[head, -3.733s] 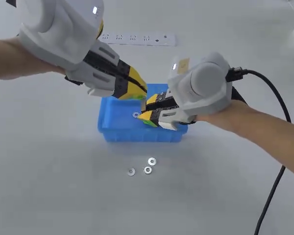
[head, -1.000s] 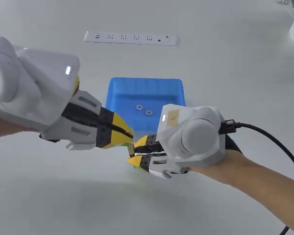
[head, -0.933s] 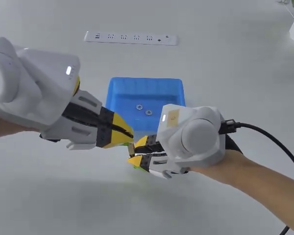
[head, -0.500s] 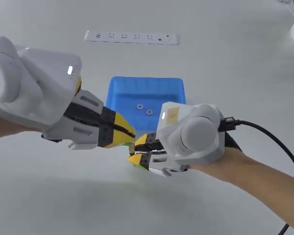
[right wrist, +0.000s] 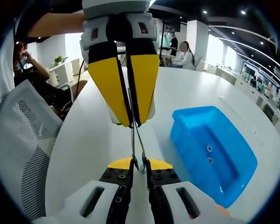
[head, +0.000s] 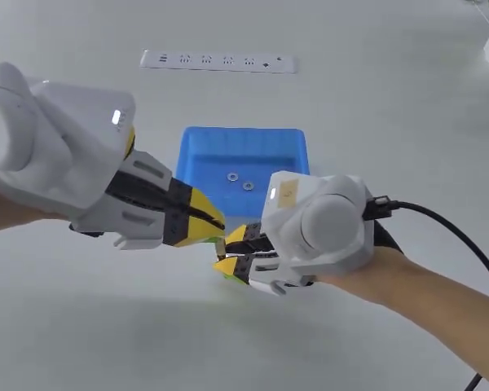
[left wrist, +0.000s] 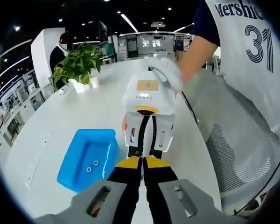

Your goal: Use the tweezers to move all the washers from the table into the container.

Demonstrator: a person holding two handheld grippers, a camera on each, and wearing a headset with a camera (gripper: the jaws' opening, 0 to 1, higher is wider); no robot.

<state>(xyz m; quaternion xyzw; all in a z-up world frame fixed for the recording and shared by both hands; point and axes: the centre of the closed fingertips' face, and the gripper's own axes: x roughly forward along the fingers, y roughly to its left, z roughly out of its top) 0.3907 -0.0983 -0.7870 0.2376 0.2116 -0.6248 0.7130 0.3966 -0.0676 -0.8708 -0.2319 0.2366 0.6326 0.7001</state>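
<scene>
Two small silver ring washers (head: 232, 177) lie inside the blue rectangular plastic container (head: 197, 163). Both grippers, over it seconds ago, have pulled back to its near side, where three more lay on the white table (head: 375, 122), probably hidden beneath them now. The left gripper (head: 220, 221) is clamped on the upper end of the thin metal tweezers (right wrist: 136, 140) and angles down toward the right gripper (head: 226, 251), whose nearly closed jaws squeeze the tweezer arms. Whether a washer is pinched I cannot tell.
</scene>
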